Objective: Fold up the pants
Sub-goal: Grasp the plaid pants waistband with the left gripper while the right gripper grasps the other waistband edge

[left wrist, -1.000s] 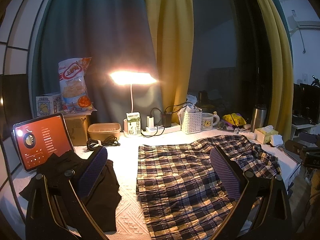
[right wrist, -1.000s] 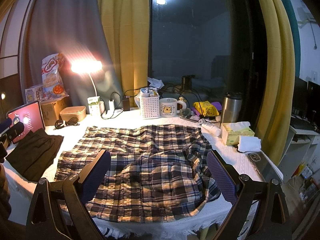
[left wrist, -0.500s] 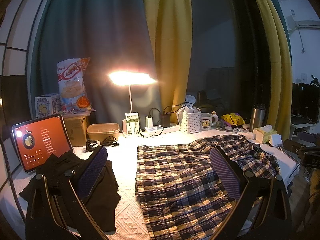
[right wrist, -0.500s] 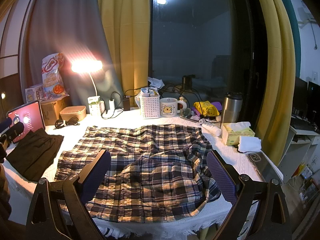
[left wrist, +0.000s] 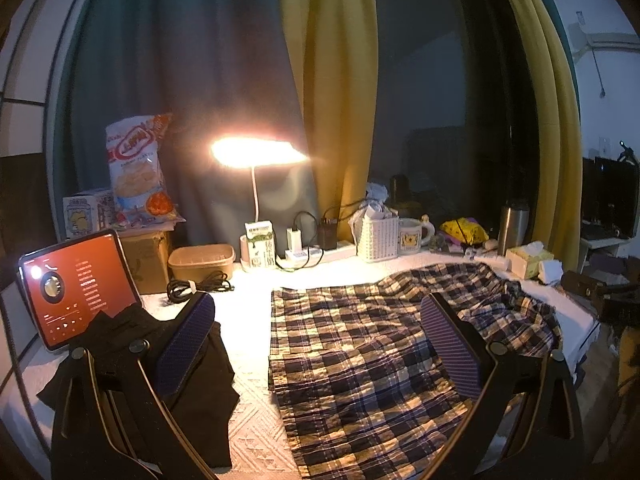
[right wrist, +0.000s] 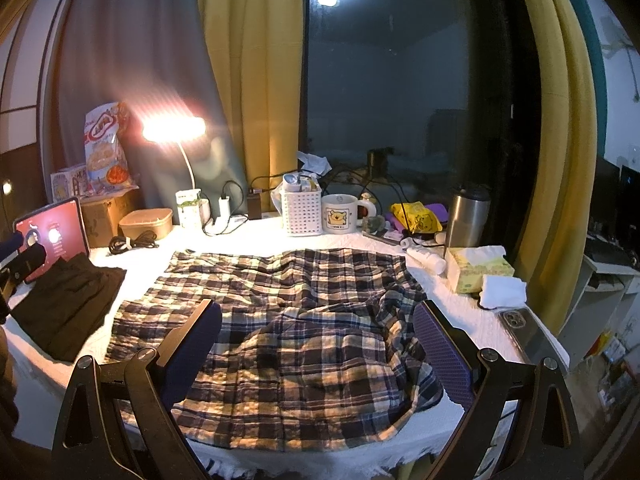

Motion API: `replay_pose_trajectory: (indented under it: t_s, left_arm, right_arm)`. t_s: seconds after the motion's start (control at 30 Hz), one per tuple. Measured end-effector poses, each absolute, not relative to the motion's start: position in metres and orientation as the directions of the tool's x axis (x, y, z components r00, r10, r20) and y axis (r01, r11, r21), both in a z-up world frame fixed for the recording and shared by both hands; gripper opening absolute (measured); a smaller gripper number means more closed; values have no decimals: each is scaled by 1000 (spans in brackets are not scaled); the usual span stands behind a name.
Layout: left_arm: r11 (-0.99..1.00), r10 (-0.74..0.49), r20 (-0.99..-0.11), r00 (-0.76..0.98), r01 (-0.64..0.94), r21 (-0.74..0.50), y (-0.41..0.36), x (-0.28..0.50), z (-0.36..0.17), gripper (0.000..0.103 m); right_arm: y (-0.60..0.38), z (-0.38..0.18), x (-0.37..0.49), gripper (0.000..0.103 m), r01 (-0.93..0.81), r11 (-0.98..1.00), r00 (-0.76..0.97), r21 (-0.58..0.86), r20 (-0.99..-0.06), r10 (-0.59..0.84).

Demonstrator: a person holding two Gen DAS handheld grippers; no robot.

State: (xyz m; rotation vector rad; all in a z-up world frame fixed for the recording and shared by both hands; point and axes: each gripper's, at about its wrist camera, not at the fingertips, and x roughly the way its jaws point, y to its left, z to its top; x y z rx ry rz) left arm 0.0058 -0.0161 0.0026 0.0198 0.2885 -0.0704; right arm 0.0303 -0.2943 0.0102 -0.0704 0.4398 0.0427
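From your left wrist camera, your left gripper [left wrist: 318, 340] hangs above the table with its jaws wide apart and nothing between them; the ribbed, dark-blue pads [left wrist: 185, 344] sit on flat black arms. The plaid pants [left wrist: 380, 360] lie spread on the table under the right-hand finger, a soft, crinkled cotton check in navy, cream and tan, flat near you and bunched into folds at the far right end. Under the left-hand finger lies a black garment [left wrist: 200, 376], matte and loosely folded, just beside the pants with a strip of white woven tablecloth [left wrist: 252, 344] between them. A tablet [left wrist: 76, 288] with a glossy red screen leans behind the black cloth, and a lit desk lamp [left wrist: 256, 154] glares over a milk carton [left wrist: 260, 244]. From your right wrist camera, your right gripper [right wrist: 318, 340] also stands with jaws apart and empty, poised over the near edge of the pants [right wrist: 288, 320]. This view shows their whole outline, wrinkled across the middle, with the right side rumpled into a ridge by the table edge. It also shows a phone [right wrist: 520, 326] lying flat at the right, a tissue box [right wrist: 478, 270], a brushed steel tumbler [right wrist: 466, 216], a white lattice basket [right wrist: 302, 212] and a round mug [right wrist: 340, 216] more clearly than the left view does.
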Motion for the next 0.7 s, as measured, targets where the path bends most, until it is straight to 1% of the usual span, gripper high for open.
replay_pose_trajectory:
  t_s: [0.37,0.53,0.7]
  left_arm:
    - [998,-28,-437,899,50,39,7,98,-26,101]
    - [998,-58,-515,855,59,-14,9,140,-36,101]
    - [997,-72,-566,821,68,-29,2,185,-46,99]
  right_arm:
    - [-338,-15,108,97,26,997,859,-67,-509,-57]
    - [-356,-24,146,97,22,998,839,-63,-541,-53]
    - [-377,-30,196,97,0,996,817,-94,-574,-54]
